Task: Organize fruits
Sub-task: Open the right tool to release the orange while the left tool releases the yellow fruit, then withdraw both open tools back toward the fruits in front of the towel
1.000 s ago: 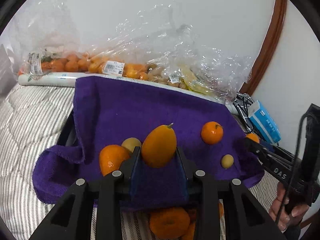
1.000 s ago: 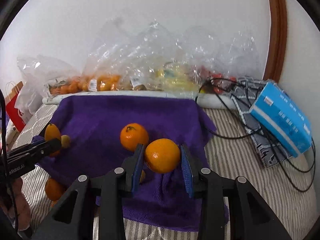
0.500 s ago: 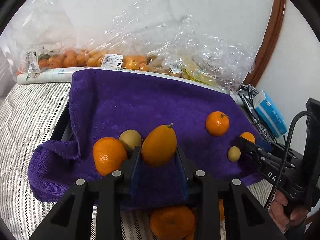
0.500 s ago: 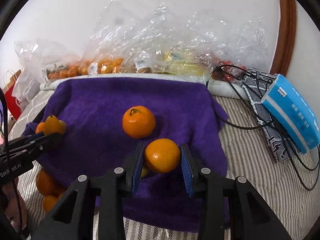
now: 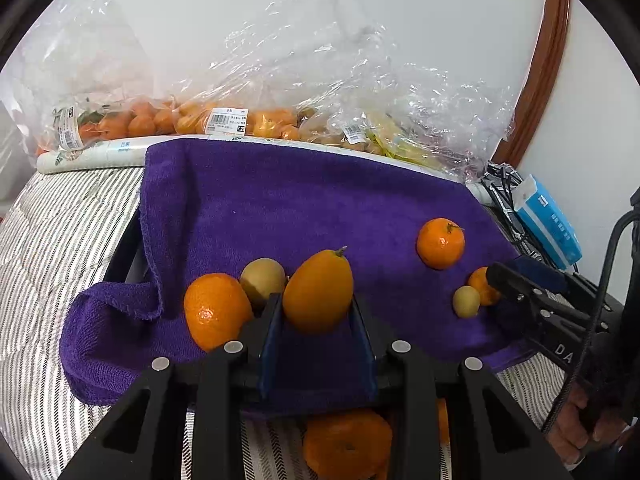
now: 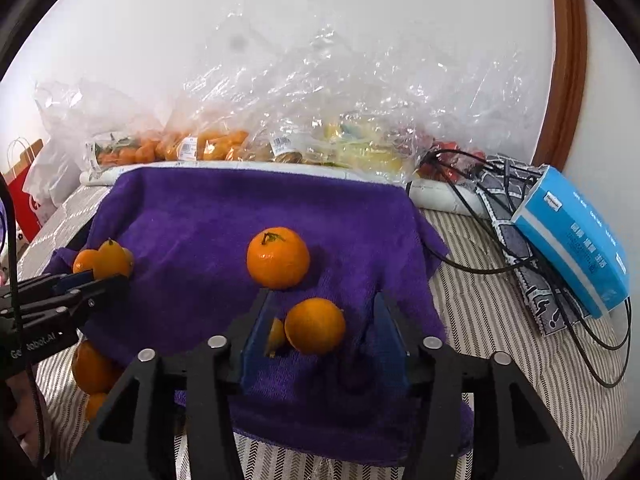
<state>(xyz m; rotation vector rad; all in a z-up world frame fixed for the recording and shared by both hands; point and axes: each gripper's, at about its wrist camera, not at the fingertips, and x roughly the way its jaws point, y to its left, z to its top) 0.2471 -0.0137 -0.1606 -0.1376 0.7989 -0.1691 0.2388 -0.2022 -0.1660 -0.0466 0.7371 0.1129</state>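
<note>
A purple towel point(image 5: 304, 200) lies spread on the striped bed. My left gripper point(image 5: 318, 312) is shut on an oval orange-yellow fruit point(image 5: 318, 290) above the towel's front edge, next to a mandarin point(image 5: 216, 310) and a greenish kiwi point(image 5: 262, 280). My right gripper point(image 6: 322, 326) is open around a mandarin point(image 6: 315, 325) that rests on the towel point(image 6: 240, 208), with a small yellowish fruit point(image 6: 275, 334) by the left finger. Another mandarin with a stem point(image 6: 278, 258) lies just beyond. The left gripper point(image 6: 100, 280) shows at the left of the right wrist view.
Clear plastic bags of fruit point(image 5: 256, 116) line the wall behind the towel. A blue tissue box point(image 6: 576, 236) and black cables point(image 6: 500, 264) lie to the right. More mandarins point(image 5: 346, 444) lie on the bed below the towel's front edge.
My right gripper has opened and let go of its mandarin, which now sits on the towel between the fingers. My left gripper keeps its oval fruit and has moved slightly forward.
</note>
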